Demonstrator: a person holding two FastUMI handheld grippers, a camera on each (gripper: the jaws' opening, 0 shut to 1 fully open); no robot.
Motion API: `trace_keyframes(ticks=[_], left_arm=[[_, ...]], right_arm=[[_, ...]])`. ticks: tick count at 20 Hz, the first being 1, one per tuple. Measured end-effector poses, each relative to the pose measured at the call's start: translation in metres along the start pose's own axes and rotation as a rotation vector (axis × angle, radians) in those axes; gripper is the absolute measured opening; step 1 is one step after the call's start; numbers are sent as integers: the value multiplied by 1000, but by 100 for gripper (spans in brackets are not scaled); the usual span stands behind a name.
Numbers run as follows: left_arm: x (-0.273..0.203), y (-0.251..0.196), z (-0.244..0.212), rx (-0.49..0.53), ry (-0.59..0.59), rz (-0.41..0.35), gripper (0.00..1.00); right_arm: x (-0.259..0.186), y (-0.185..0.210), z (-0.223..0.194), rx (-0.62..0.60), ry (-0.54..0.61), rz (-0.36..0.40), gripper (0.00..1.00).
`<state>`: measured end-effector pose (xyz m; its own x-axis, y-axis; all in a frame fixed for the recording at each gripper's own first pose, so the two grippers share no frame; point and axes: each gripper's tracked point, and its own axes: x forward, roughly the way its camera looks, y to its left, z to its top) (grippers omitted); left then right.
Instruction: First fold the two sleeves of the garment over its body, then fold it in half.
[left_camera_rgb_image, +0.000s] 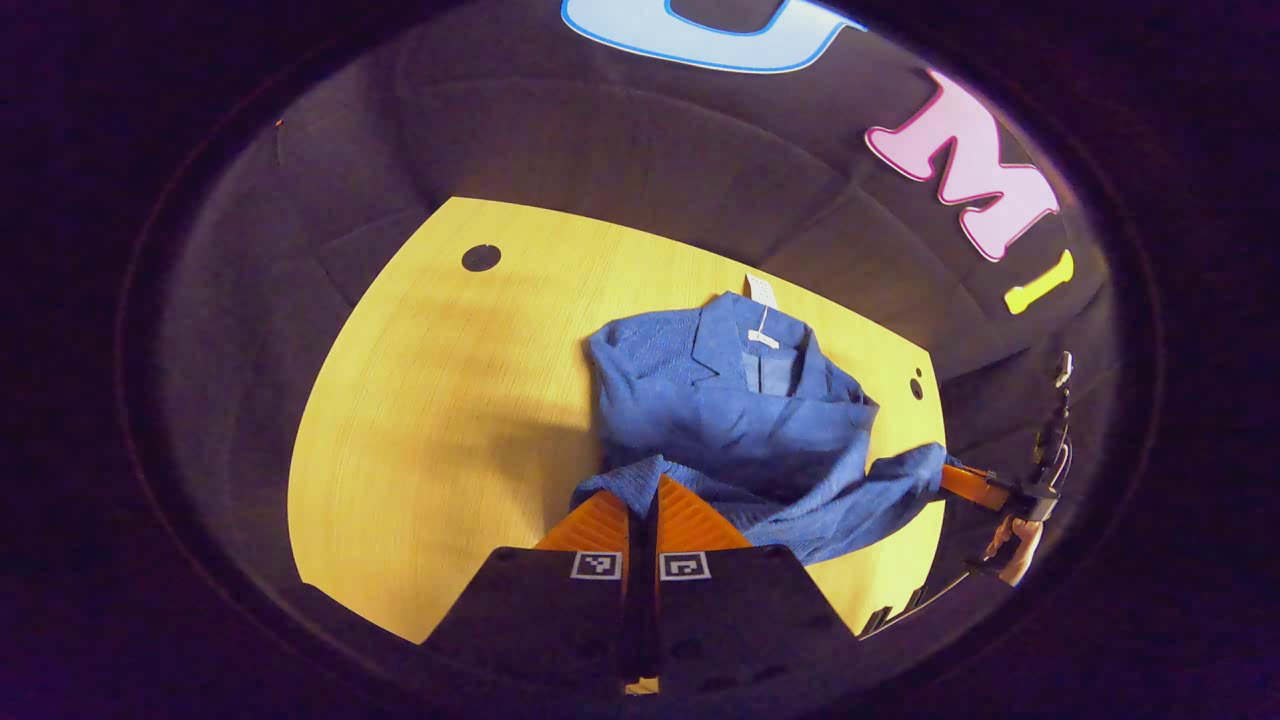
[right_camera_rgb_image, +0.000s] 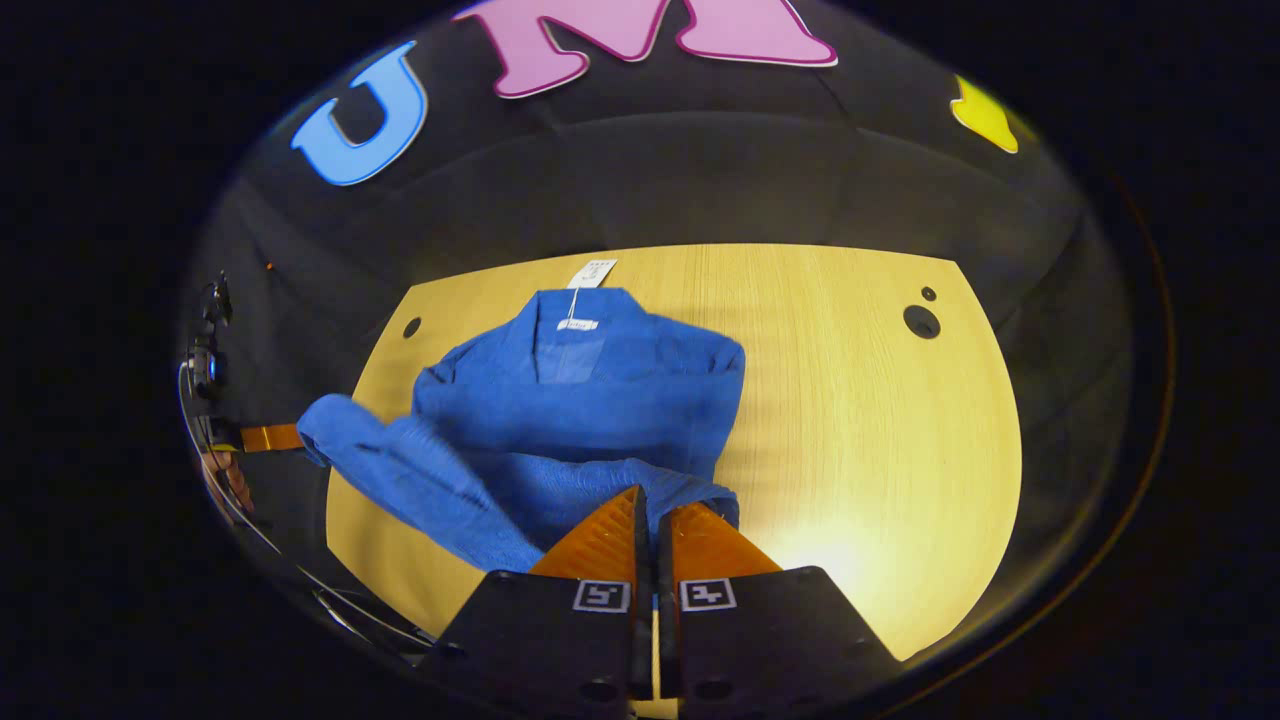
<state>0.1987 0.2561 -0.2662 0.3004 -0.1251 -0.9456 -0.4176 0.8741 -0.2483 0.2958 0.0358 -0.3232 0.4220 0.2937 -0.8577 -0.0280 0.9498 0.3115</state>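
Blue garment (left_camera_rgb_image: 735, 420) lies mid-desk (left_camera_rgb_image: 430, 400), collar toward twelve o'clock. Left claw (left_camera_rgb_image: 643, 490) pinches its hem at six; right claw (right_camera_rgb_image: 650, 500) likewise grips the hem.

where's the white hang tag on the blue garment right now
In the left gripper view the white hang tag lies on the wooden table just beyond the blue garment's collar, at the garment's far end from the left claw.

I see a blue knit jacket (right_camera_rgb_image: 580, 400) lying face up on the wooden table, collar at the far edge with a white tag by it. Its hem is lifted at the near side, stretched between two raised corners.
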Motion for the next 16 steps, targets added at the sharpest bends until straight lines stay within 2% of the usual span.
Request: trace_keyframes(ticks=[2, 3, 6, 7, 10, 12, 13, 15, 16], left_arm=[[29, 0, 24, -42, 3, 10, 0], [45, 5, 33, -37, 5, 39, 0], [78, 13, 50, 4, 6, 83, 0], [82, 10, 53, -13, 2, 72, 0], [102, 7, 64, -97, -19, -1, 0], [113, 17, 55, -170, 27, 8, 0], [119, 19, 55, -195, 37, 6, 0], [128, 24, 56, -220, 37, 35, 0], [134, 23, 53, -215, 46, 52, 0]], right_arm=[[30, -6, 25, 15, 2, 1, 0], [42, -9, 34, 20, 4, 1, 4], [73, -19, 48, 35, 17, 5, 4], [80, -22, 50, 51, 20, 12, 0], [95, -37, 53, 93, 23, 12, 4], [108, -45, 46, 104, 53, 7, 4], [114, -48, 41, 91, 68, 0, 0], [125, -49, 38, 44, 60, -16, 8], [126, -50, 40, 13, 45, -27, 20]])
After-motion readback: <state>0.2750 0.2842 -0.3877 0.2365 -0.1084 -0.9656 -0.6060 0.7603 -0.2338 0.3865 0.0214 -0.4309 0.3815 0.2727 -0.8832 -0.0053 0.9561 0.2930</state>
